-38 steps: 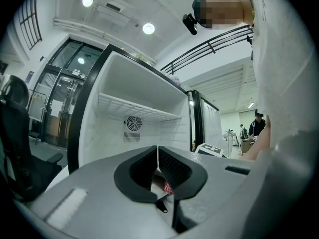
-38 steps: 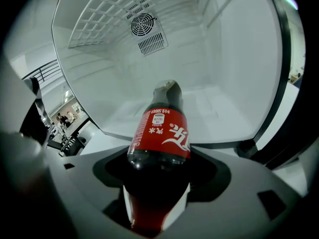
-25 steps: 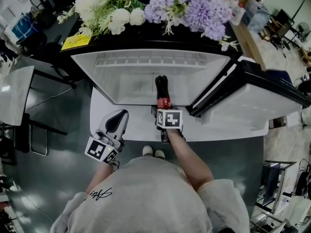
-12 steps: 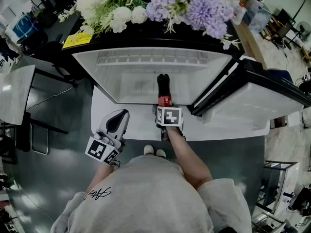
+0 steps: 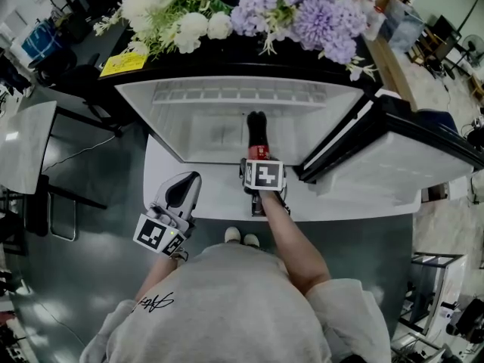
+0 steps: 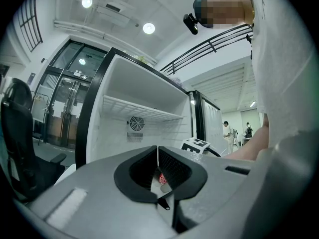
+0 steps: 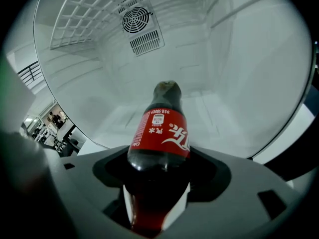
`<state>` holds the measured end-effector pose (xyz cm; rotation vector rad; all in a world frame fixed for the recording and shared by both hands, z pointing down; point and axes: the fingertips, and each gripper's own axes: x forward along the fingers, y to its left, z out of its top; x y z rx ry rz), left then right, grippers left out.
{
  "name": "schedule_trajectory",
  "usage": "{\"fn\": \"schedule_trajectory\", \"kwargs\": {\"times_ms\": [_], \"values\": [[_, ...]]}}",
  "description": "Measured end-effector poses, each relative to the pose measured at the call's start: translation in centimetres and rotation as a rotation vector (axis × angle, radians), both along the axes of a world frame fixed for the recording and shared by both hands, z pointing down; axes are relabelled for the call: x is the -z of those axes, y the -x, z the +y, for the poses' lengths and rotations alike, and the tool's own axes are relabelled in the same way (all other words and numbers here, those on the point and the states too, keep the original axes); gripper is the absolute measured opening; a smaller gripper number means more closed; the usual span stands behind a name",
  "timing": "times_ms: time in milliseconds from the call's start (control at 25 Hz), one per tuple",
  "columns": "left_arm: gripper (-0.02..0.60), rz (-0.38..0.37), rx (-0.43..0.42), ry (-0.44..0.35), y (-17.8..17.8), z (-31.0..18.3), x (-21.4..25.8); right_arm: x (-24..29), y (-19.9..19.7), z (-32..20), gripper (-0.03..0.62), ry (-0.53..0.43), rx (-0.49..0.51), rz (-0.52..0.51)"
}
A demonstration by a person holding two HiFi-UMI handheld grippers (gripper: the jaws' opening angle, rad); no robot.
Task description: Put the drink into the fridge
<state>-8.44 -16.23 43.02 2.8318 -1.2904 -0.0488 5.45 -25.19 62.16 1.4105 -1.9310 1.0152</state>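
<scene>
A dark cola bottle (image 5: 255,130) with a red label lies along my right gripper (image 5: 258,157), which is shut on its lower body. The bottle's far end reaches into the open white fridge (image 5: 204,123). In the right gripper view the bottle (image 7: 160,133) stands out from the gripper (image 7: 157,193) toward the fridge's back wall and its round fan vent (image 7: 137,19). My left gripper (image 5: 184,186) hangs at the lower left, outside the fridge, shut with nothing in it. In its own view the left gripper (image 6: 158,166) has its jaws pressed together.
The fridge door (image 5: 393,153) swings open to the right. White flowers (image 5: 162,17) and purple flowers (image 5: 310,13) lie on the fridge's black top. A wire shelf (image 7: 94,14) sits high inside. A grey table (image 5: 23,146) stands at the left.
My right gripper has carried the bottle a little farther forward into the fridge. The left gripper has stayed where it was.
</scene>
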Motion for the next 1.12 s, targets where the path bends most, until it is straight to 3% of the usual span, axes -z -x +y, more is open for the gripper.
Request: {"fn": "schedule_trajectory", "kwargs": {"times_ms": [320,480,640,1120], "values": [[0.012,0.0,0.006,-0.005,0.2,0.0,0.2,0.6,0.1,-0.3,0.323,0.023,-0.004,-0.014],[0.011,0.0,0.009,-0.003,0.3,0.2,0.1,0.5,-0.1,0.1,0.322,0.084,-0.011,-0.002],[0.012,0.0,0.009,-0.001,0.3,0.3,0.1,0.5,0.0,-1.8,0.323,0.028,0.001,-0.003],[0.012,-0.007,0.014,0.004,0.6,0.7,0.0,0.9,0.0,-3.9,0.323,0.013,-0.014,-0.018]]}}
